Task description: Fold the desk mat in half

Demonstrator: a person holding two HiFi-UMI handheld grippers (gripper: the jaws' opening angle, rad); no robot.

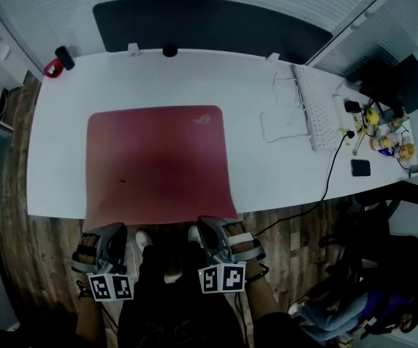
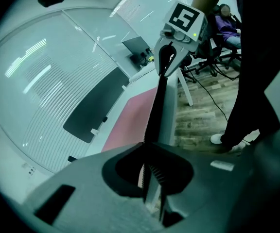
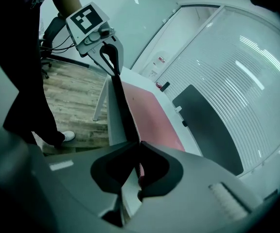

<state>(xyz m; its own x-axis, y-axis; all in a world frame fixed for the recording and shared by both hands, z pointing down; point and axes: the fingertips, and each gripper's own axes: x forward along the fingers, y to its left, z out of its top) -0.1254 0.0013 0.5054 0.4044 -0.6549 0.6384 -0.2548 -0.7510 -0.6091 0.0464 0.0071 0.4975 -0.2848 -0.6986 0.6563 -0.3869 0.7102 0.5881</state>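
Both my claws are clamped narrow on the desk mat (image 1: pixel 158 162). The left claw (image 1: pixel 112 232) has its near left corner and the right claw (image 1: pixel 210 229) its near right corner, each with the mat's edge pinched thin between the pads. The red mat lies on the white table (image 1: pixel 267 78), left of centre. Its near edge, at 6 o'clock, is held up at the table's lip in my grip, and its far edge with the logo corner lies toward 12 o'clock. A keyboard (image 1: pixel 321 114) sits well apart at about 2 o'clock.

I judge this to be the start of the fold: the edge is taken, the carry-over not yet made. Next I should raise both corners together and sweep them toward 12 o'clock — level and evenly spaced, so the mat does not skew — then set them down on the far corners.
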